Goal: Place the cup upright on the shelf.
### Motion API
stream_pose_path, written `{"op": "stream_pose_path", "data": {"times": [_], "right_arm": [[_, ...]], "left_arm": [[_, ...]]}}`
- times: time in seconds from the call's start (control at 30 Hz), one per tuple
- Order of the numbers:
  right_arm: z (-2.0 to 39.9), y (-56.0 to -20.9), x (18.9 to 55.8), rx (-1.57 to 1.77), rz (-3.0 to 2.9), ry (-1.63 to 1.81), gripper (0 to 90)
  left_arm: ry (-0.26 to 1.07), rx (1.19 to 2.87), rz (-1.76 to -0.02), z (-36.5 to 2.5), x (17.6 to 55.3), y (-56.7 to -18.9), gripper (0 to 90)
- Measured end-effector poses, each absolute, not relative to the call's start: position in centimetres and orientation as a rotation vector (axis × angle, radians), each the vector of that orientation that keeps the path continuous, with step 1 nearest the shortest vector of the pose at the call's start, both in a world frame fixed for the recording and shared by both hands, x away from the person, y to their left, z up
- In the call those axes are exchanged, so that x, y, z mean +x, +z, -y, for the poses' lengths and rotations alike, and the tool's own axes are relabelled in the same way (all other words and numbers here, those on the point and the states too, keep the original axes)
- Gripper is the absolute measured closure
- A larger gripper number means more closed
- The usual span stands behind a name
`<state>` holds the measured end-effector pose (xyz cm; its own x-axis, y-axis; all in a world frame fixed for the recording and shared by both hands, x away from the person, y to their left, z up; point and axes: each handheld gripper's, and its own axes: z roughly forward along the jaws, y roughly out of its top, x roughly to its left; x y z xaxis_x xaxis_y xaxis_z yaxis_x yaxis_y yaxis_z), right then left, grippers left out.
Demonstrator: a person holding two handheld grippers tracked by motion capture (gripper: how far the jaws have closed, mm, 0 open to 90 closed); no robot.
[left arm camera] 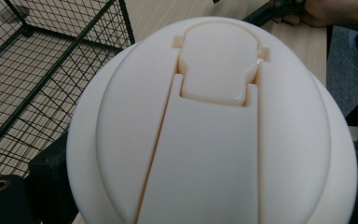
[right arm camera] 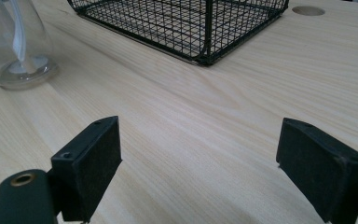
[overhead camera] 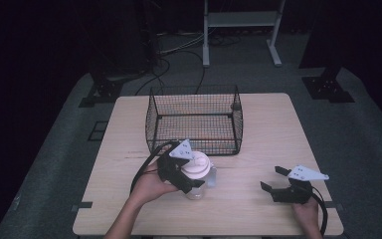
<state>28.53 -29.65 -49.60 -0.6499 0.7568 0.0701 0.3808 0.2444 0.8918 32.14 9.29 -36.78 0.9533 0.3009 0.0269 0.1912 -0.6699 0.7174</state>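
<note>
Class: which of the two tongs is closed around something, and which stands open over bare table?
The left tongs grip the cream-lidded cup; the right tongs gape open, holding nothing.

Clear cup (overhead camera: 197,185) with cream domed flip-top lid (overhead camera: 196,164), upright on the table (overhead camera: 258,134), left of centre, nearer the front edge than the back.

the high view was dim, the room around the counter (overhead camera: 258,129) nearly black. both gripper views were brighter and evenly lit (soft shadows, no glare), though the cream lid (left arm camera: 214,135) sat slightly soft up close.
</note>
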Motion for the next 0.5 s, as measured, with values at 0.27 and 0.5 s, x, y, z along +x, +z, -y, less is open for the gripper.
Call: {"op": "stream_pose_path", "data": {"times": [0.27, 0.5], "right_arm": [[29.6, -49.6, 28.5, 1.045, -2.147, 1.377, 12.9], [29.7, -49.6, 28.5, 1.043, -2.145, 1.379, 12.9]], "left_arm": [[0.224, 2.361, -0.321, -9.0, 32.4, -35.1, 5.2], [0.248, 2.368, -0.301, -8.6, 33.0, -33.0, 5.2]]}}
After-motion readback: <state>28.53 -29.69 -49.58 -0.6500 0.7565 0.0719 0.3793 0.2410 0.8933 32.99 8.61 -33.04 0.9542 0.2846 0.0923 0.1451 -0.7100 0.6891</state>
